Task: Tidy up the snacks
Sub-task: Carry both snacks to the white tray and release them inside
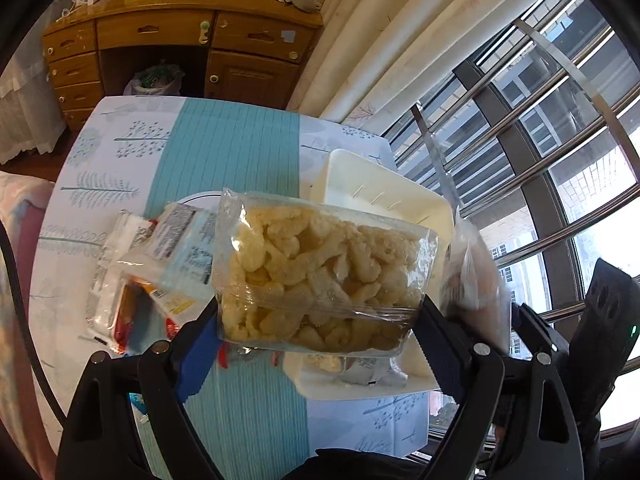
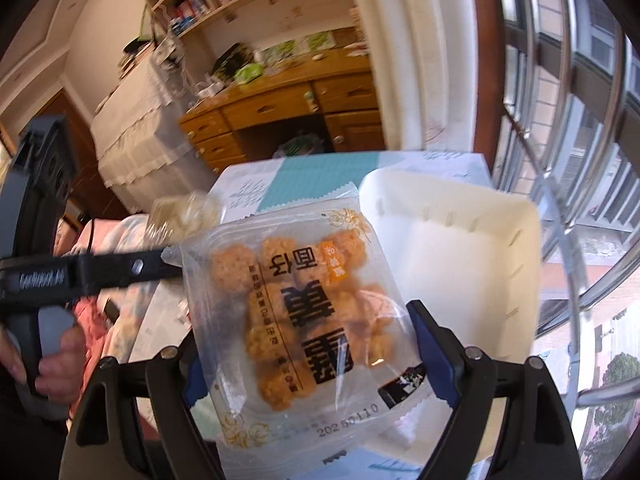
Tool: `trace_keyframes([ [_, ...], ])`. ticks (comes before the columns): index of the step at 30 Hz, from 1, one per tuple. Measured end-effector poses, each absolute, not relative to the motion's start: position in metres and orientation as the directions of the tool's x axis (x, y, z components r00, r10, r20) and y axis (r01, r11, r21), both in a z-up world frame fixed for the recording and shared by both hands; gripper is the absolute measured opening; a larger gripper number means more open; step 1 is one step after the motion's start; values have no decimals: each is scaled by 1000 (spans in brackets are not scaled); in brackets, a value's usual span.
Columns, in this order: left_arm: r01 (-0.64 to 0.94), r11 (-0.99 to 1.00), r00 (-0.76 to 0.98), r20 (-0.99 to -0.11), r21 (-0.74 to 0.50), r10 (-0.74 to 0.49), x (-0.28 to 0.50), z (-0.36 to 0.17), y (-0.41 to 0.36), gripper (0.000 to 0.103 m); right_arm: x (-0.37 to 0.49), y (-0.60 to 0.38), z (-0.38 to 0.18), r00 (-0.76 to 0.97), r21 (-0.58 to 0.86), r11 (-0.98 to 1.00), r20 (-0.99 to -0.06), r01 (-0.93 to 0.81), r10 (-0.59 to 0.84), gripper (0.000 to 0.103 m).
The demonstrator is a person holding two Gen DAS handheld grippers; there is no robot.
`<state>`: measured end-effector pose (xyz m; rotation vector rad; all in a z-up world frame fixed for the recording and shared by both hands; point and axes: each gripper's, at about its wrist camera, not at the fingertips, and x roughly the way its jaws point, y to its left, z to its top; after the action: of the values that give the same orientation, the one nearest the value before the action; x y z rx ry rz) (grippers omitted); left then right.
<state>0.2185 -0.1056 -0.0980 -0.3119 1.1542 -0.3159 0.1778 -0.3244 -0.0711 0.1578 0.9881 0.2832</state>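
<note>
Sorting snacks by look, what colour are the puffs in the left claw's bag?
Pale yellow puffs in a clear bag, best seen in the left wrist view.

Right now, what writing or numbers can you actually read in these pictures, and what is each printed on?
"2025011 0", upside down, as best it reads: date stamp on the clear pack of orange rice puffs, clamped in the right gripper.
Large black Chinese characters on that pack: upside down, not transcribed.
"GenRobot.AI", blurred and uncertain: on the left gripper's arm.
Pale puff bag in the left gripper: no print visible.
Snack packets on the table: too blurred.

Loose snack packets [image 1: 148, 276] lie left of the bin [image 1: 372, 184] on the table [image 1: 240, 140].
</note>
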Motion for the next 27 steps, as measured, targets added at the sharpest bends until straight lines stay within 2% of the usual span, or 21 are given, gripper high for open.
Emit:
trace_keyframes([
  [14,157,908,307,-854,-389,-419,236,-129,-167,89,215,-373,-83,546,261,963,-798,-70,256,86],
  [22,144,926,249,-893,-349,-375,236,-144,-177,91,223,-380,-92,513,283,958,-817,-45,265,87],
  [25,153,924,245,-893,-349,-378,236,-143,-177,95,225,-381,-92,512,286,958,-817,-39,264,88],
  [27,155,927,252,-894,-340,-370,235,-140,-178,102,225,-381,-89,524,288,957,-810,-37,264,93],
])
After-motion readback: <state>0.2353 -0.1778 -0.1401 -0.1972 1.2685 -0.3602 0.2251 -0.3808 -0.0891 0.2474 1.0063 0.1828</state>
